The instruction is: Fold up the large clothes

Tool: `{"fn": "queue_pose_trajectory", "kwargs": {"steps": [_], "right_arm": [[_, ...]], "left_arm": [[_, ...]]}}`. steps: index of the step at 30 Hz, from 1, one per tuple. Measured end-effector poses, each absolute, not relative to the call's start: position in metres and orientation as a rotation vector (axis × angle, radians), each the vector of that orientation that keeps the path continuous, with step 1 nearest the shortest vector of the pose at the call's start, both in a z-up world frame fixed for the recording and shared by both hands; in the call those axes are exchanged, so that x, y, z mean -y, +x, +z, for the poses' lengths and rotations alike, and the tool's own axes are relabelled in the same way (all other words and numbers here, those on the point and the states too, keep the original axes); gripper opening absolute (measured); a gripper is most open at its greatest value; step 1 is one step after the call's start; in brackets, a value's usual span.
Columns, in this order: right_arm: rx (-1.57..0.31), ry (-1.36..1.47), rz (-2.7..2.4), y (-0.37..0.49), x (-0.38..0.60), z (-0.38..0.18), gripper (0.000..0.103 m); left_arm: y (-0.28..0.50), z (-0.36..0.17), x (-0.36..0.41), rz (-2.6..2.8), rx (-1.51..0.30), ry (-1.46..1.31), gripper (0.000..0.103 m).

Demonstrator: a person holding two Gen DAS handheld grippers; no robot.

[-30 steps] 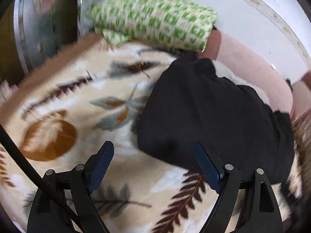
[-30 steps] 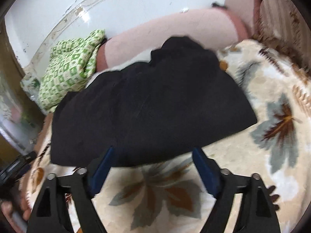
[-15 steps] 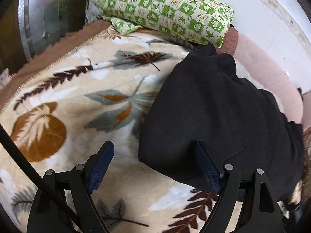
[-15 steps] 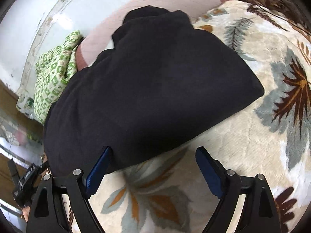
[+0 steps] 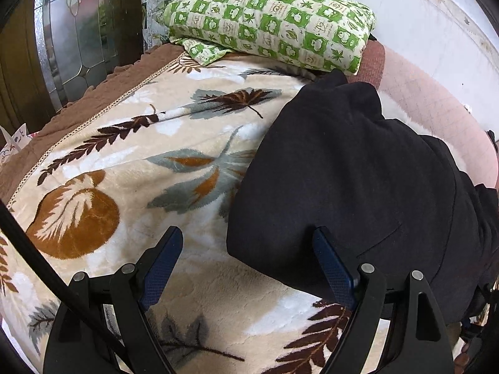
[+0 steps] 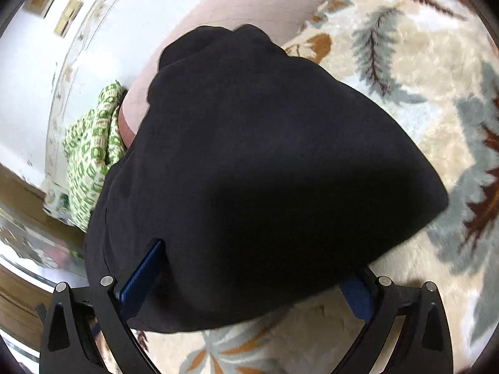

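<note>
A large black garment (image 5: 358,180) lies folded in a thick heap on a cream leaf-patterned blanket (image 5: 131,168). My left gripper (image 5: 246,249) is open at the garment's near left corner, with its right finger (image 5: 330,261) against the cloth edge and its left finger over bare blanket. In the right wrist view the garment (image 6: 249,162) fills the middle. My right gripper (image 6: 255,268) is open with the garment's near edge between its fingers; the cloth hides the right fingertip.
A green checked pillow (image 5: 274,18) lies at the head of the bed, also in the right wrist view (image 6: 90,149). A pink bolster (image 5: 430,103) runs along the white wall. A glass-panelled door (image 5: 71,31) stands at left beyond the blanket's brown border.
Both grippers have moved closer to the garment. The right gripper's fingers now straddle its near edge; the left gripper's right finger has reached the cloth's corner.
</note>
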State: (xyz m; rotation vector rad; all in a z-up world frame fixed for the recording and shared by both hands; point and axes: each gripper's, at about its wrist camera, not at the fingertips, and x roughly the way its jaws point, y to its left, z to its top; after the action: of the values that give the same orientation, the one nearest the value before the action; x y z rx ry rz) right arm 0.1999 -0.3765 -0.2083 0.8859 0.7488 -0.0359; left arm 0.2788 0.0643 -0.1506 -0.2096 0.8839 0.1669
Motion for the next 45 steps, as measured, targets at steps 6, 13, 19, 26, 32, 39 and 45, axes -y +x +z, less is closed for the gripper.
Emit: {"fn": "queue_pose_trajectory", "kwargs": {"steps": [6, 13, 19, 26, 32, 39, 45], "right_arm": [[-0.74, 0.866, -0.041, 0.203, 0.372, -0.208, 0.103], [-0.737, 0.862, -0.046, 0.206, 0.372, -0.207, 0.103], [-0.734, 0.857, -0.047, 0.205, 0.372, -0.207, 0.103], [-0.733, 0.852, -0.047, 0.206, 0.372, -0.207, 0.103], [-0.731, 0.849, -0.048, 0.206, 0.371, -0.207, 0.103], [-0.727, 0.843, -0.045, 0.207, 0.373, -0.209, 0.103], [-0.719, 0.834, -0.041, 0.208, 0.374, -0.209, 0.103]], "left_arm": [[0.279, -0.151, -0.064, 0.17, -0.884, -0.202, 0.085], [0.279, -0.151, -0.063, 0.169, -0.885, -0.205, 0.085], [0.279, -0.151, -0.063, 0.17, -0.885, -0.203, 0.085], [0.277, -0.151, -0.076, 0.15, -0.894, -0.225, 0.084], [0.291, -0.175, -0.12, 0.01, -0.975, -0.537, 0.084], [0.311, -0.199, -0.13, -0.226, -1.013, -0.758, 0.085], [0.319, -0.211, -0.122, -0.346, -1.032, -0.857, 0.089]]}}
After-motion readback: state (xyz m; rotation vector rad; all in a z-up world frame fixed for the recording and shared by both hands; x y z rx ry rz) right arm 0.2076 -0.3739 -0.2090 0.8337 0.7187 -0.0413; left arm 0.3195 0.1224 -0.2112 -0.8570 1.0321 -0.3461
